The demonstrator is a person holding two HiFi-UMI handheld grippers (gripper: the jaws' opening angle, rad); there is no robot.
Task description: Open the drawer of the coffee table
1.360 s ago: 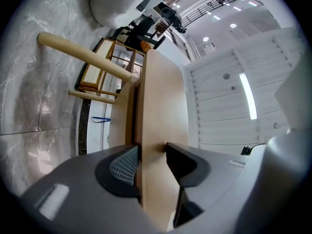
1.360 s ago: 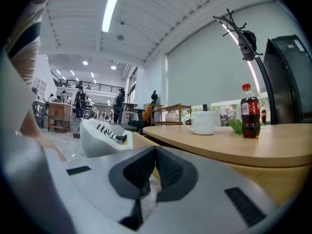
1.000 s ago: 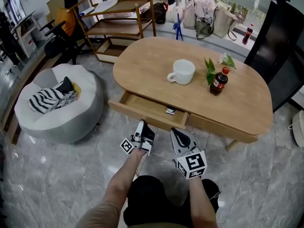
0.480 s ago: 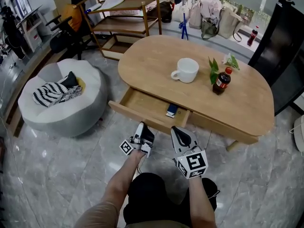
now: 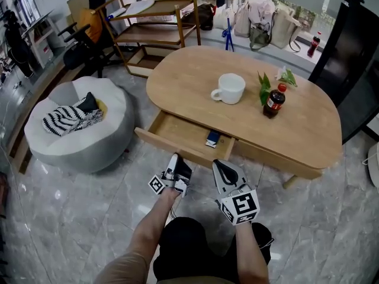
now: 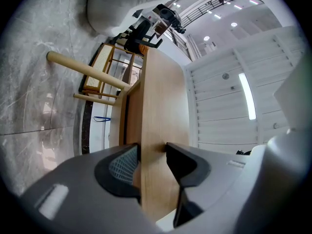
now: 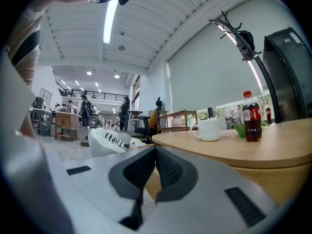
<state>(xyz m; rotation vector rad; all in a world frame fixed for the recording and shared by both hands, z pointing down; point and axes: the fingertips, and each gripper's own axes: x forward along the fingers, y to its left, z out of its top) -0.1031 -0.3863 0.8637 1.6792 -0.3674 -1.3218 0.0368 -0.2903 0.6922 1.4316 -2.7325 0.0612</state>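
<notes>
Head view: left tool (image 5: 177,160), clamped on the drawer (image 5: 183,134) front running left to right across centre, is nearer; right tool (image 5: 222,165) closed, empty.

The coffee table (image 5: 189,81) and its drawer (image 5: 177,131) are pale wood, smooth and matt with a fine grain. The floor (image 5: 71,218) is grey veined stone, polished glossy. The mug (image 5: 230,89) looks like glazed white ceramic, the bottle (image 5: 273,102) like shiny plastic. The pouf (image 5: 89,142) is soft matt cloth. The left gripper (image 5: 179,160) and right gripper (image 5: 222,165) have matt grey plastic shells and dark ribbed pads (image 6: 123,164)
</notes>
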